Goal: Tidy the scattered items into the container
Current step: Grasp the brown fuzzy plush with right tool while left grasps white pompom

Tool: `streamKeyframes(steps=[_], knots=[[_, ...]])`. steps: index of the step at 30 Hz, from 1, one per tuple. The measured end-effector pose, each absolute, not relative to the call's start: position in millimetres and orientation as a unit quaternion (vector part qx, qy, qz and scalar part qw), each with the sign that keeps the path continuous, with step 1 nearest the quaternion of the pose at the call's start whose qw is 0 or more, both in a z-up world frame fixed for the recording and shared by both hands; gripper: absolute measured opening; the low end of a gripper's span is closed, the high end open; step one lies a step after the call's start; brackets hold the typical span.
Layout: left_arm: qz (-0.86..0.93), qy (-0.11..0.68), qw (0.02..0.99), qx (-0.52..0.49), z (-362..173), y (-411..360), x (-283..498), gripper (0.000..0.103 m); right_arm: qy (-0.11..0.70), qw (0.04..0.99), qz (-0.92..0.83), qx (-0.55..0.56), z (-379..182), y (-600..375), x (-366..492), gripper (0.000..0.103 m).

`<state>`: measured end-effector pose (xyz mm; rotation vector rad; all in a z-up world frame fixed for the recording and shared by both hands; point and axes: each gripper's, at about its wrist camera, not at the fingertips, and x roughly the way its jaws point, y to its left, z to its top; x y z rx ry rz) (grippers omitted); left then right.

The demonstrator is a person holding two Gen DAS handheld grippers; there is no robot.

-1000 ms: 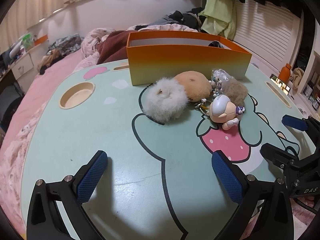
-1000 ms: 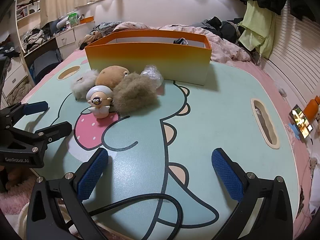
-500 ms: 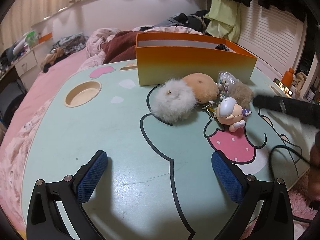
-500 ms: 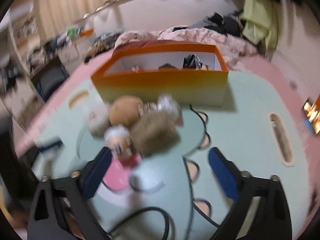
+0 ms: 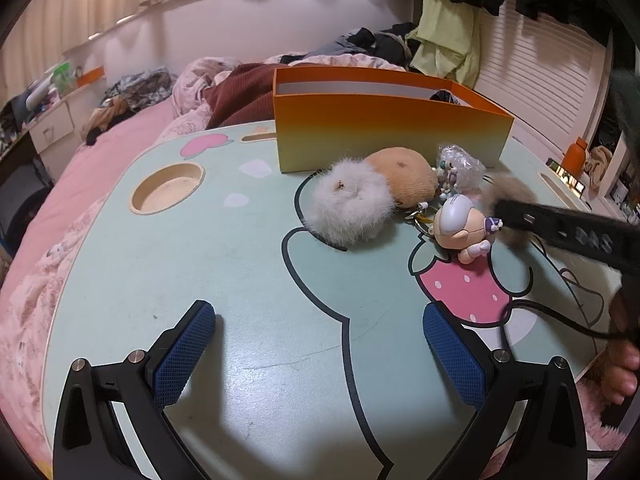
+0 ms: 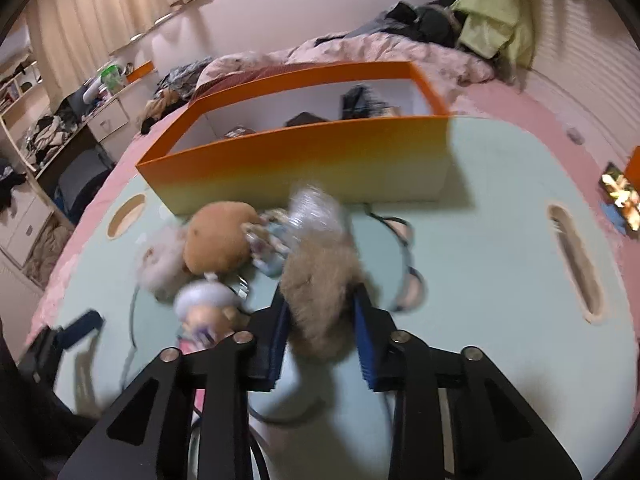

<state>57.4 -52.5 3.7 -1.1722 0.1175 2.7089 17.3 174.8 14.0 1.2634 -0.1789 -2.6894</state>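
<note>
The only lettering I can make out is on the black body of the right gripper (image 5: pixel 576 232) as it shows in the left wrist view: pale capitals that look like "DAS", blurred. Nothing else carries readable text.

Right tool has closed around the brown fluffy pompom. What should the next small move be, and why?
Probably lift it straight up. The right tool pinches the brown pompom, which sits among the other toys, and the orange box behind has a wall to clear.
</note>
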Motion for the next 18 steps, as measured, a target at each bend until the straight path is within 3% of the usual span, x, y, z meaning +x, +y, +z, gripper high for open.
streamKeyframes(steps=[7, 14, 18], knots=[[0.909, -0.031, 0.123, -0.396, 19.7, -74.8, 48.4, 0.102, -0.093, 0.089, -0.910, 0.393, 10.4, 201.9, 41.2, 0.030], [0.908, 0.013, 0.151, -0.390, 39.7, -65.1, 11.4, 0.081, -0.078, 0.091, -0.913, 0.390, 10.3, 199.2, 34.2, 0.030], [0.892, 0.015, 0.184, -0.412, 32.4, -51.6, -8.3, 0.075, -0.087, 0.097, -0.912, 0.389, 9.3, 202.5, 34.2, 0.030]])
